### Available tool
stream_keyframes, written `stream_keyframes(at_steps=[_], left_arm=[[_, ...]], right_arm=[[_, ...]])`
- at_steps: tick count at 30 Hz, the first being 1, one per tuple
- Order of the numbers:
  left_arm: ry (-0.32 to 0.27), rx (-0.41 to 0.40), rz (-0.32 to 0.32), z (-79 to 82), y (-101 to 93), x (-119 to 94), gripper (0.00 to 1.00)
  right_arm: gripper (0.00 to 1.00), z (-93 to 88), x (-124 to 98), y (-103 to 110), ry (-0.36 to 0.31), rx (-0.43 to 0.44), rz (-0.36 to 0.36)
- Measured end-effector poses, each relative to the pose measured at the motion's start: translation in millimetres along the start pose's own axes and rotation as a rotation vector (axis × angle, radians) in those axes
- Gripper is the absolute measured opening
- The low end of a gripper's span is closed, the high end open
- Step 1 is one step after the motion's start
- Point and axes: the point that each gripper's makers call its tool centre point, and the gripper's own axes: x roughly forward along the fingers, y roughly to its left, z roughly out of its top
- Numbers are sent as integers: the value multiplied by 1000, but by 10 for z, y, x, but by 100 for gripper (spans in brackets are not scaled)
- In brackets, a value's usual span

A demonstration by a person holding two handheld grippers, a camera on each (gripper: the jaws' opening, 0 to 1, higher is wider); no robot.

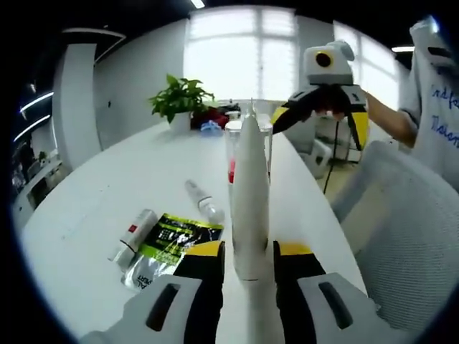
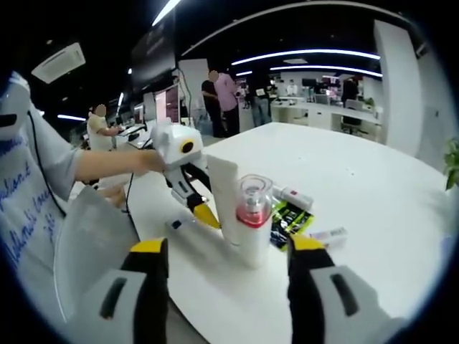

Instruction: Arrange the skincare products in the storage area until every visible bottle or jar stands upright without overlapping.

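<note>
Left gripper view, white table [image 1: 93, 193], potted plant [image 1: 181, 100], bright window [image 1: 240, 50]

open table [image 1: 107, 186] left, lying tubes [image 1: 133, 240] near, chair [image 1: 409, 229] right

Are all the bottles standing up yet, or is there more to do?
Not yet. One clear-capped bottle stands upright. The left gripper holds the white tube upright beside it. Still lying flat on the table: a small white bottle, a clear little bottle and a green-and-black packet.
</note>
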Motion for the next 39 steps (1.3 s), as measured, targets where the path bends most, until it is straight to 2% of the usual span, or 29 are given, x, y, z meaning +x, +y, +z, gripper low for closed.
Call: stream_keyframes(at_steps=[7,12,19,23,31,39], left_arm=[[8,-23,67,82,5,-202,33],[-10,-35,108,152,-12,-355,40],[-7,-34,163,174,-74,-513,50],[-9,-51,192,186,-97,-603,50],[-17,-46,234,212,-188,-732,60],[-35,-55,291,245,-199,-906,75]], right_arm=[[70,6,35,38,6,-6,12],[71,28,47,57,5,-14,15],[73,37,56,67,4,-17,19],[73,49,62,78,4,-22,20],[74,52,55,87,10,-29,23],[77,53,65,113,22,-41,27]])
